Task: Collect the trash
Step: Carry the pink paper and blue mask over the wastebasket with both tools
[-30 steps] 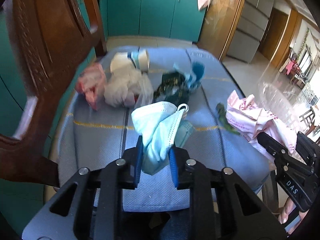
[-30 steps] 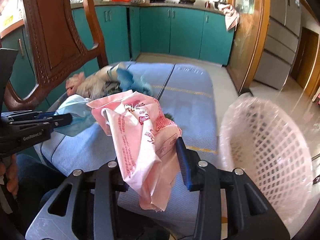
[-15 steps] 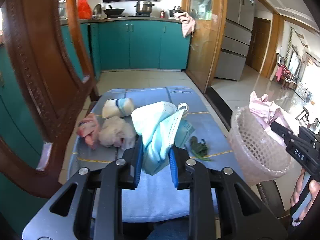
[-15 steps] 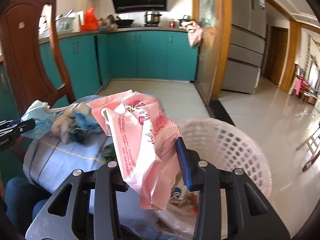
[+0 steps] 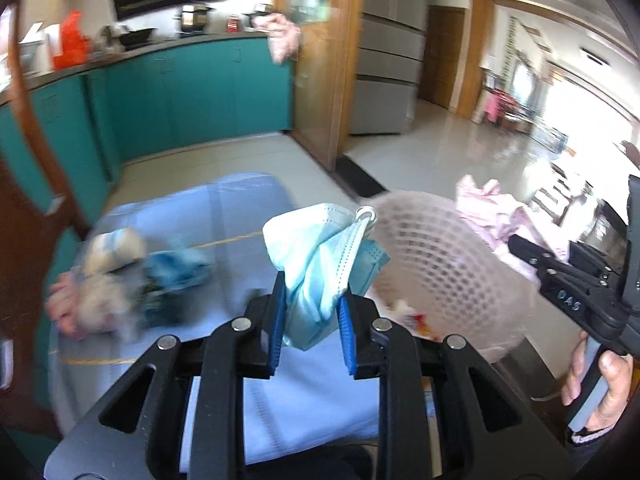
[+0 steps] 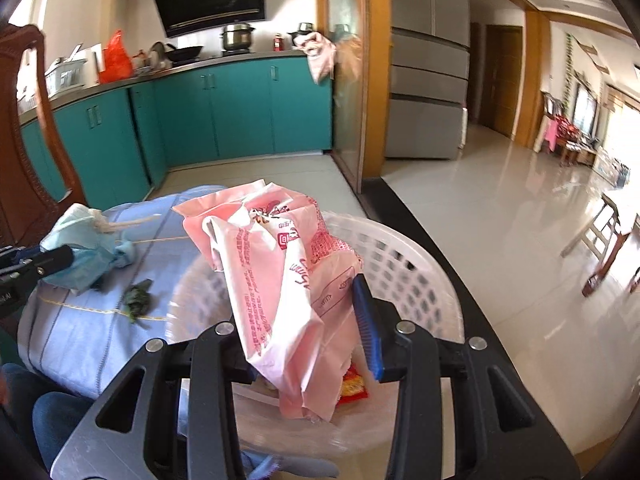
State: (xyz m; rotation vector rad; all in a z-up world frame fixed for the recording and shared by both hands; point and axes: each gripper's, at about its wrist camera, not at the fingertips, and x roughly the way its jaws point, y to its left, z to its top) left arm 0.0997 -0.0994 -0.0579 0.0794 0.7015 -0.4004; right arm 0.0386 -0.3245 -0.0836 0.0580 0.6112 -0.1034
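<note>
Pink bag now over basket.

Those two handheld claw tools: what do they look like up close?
Each gripper, left and right, is a black plastic frame with triangular cutouts, silver rivets and blue pads. The right one carries white "DAS" lettering; a bare hand grips its pale handle.

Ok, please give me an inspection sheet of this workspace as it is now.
Surface: blue cloth over a seat.
Job's things: mask; pink bag; white basket with a red wrapper inside.
Clutter: blurred trash pile; green scrap.
Grippers: left gripper shut on mask; right gripper holds pink bag over basket.
Cables: nothing seen.
Surroundings: teal cabinets, fridge, wooden chair.
</note>
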